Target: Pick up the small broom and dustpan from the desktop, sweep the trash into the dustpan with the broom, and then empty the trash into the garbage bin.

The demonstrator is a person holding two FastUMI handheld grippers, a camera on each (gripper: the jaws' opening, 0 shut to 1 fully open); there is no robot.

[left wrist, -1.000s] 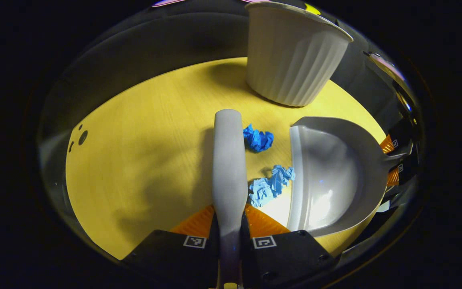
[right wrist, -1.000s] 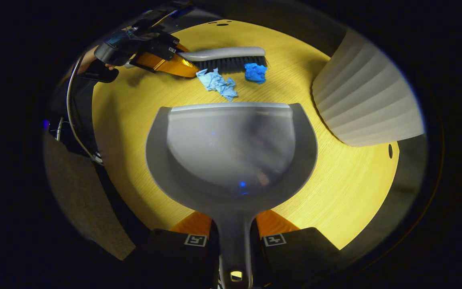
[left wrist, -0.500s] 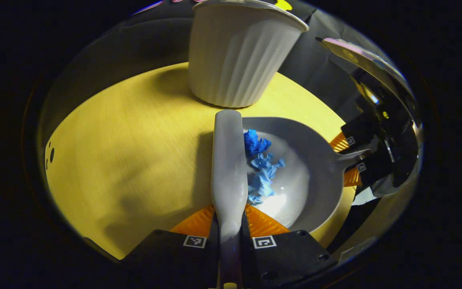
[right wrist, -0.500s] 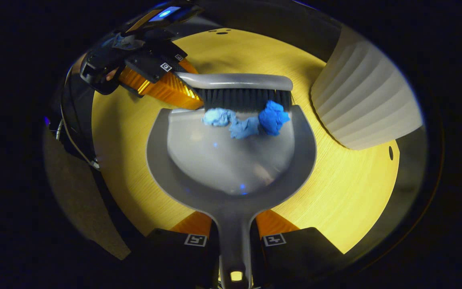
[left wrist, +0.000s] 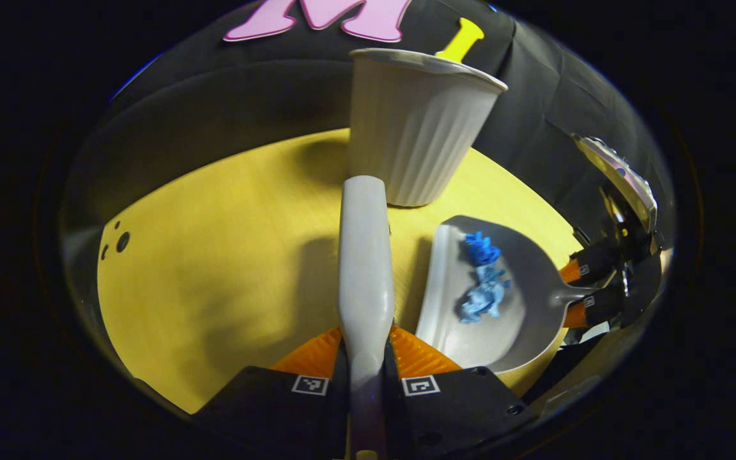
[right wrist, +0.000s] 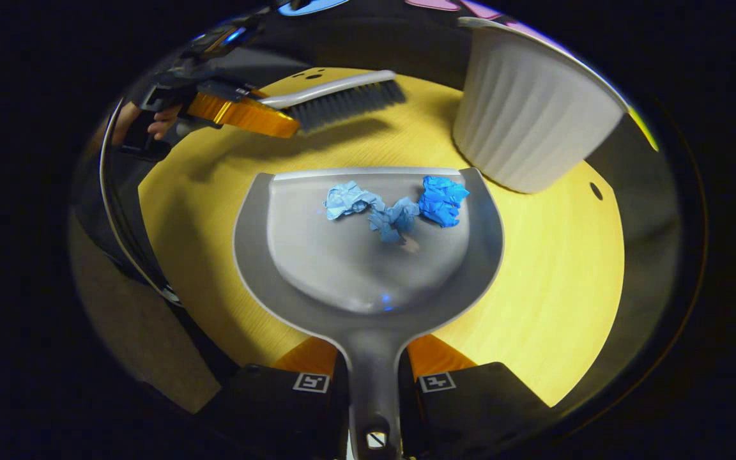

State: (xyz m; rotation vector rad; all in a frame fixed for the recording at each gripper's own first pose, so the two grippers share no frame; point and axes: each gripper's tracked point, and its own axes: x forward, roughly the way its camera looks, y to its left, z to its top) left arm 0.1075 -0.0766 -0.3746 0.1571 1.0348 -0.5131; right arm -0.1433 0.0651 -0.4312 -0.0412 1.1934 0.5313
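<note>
Now grey dustpan [right wrist: 368, 255] cradles crumpled blue trash [right wrist: 400, 204].

A: Where does the trash lie now?

B: Both paper wads [right wrist: 400, 206] lie inside the dustpan [right wrist: 368, 255], near its front lip. A second ago they lay on the desk [right wrist: 534, 306] in front of that lip, against the bristles.

A: And the broom [right wrist: 336, 99]?

B: Half a second ago its bristles pressed the wads over the lip. Now it is lifted and pulled back toward the desk's far edge, apart from the dustpan, casting a shadow on the wood.

A: Has the dustpan moved?

B: In the left gripper view it [left wrist: 508, 300] sits farther right and looks tilted. The bin [right wrist: 528, 121] now stands closer to its front right corner.
</note>
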